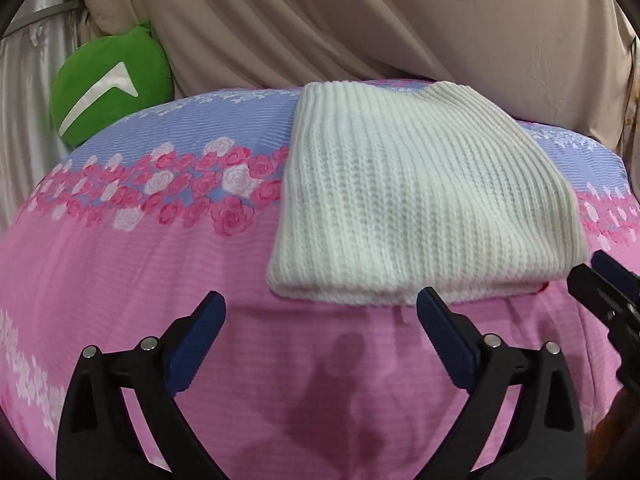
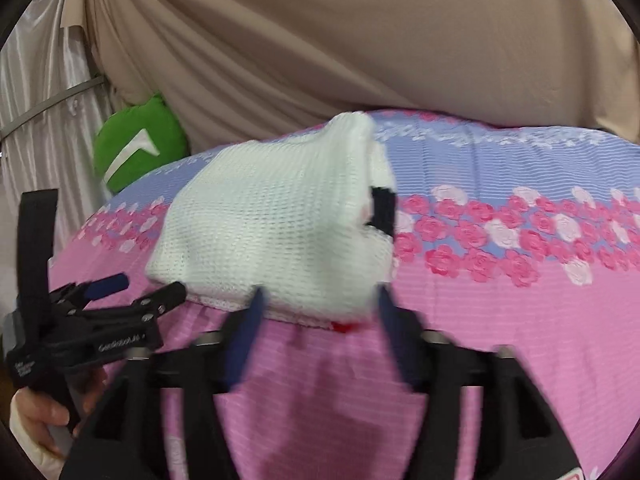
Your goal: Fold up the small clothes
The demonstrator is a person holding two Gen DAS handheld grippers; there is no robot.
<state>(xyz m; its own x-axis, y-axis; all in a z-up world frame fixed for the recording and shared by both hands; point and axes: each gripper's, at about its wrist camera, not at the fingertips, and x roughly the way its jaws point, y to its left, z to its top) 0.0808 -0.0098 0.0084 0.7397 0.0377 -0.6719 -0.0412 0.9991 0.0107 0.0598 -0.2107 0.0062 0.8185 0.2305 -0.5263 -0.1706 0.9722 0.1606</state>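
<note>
With the white knit sweater [image 1: 424, 200] lying folded on the floral bedsheet [image 1: 140, 260], left tongs [image 1: 320, 304] and right tongs [image 2: 320, 296] hover spread, empty, apparently released.

Bed cover [image 1: 120, 264] left of the folded white knit [image 1: 420, 200] is bare, wide room to pass. Pink strip in front of the knit's near edge is bare too. Left hand-held gripper [image 1: 320, 308] sits there, jaws spread wide, nothing between them. Right hand-held gripper [image 2: 320, 300] is at the knit's near edge, jaws apart, blurred, contact unclear. The two grippers are close together, tight between them. Right of the knit, the flowered cover [image 2: 520, 240] is free. Back side is blocked by the beige drape [image 1: 360, 20]; green cushion [image 1: 112, 84] fills the far-left corner.
</note>
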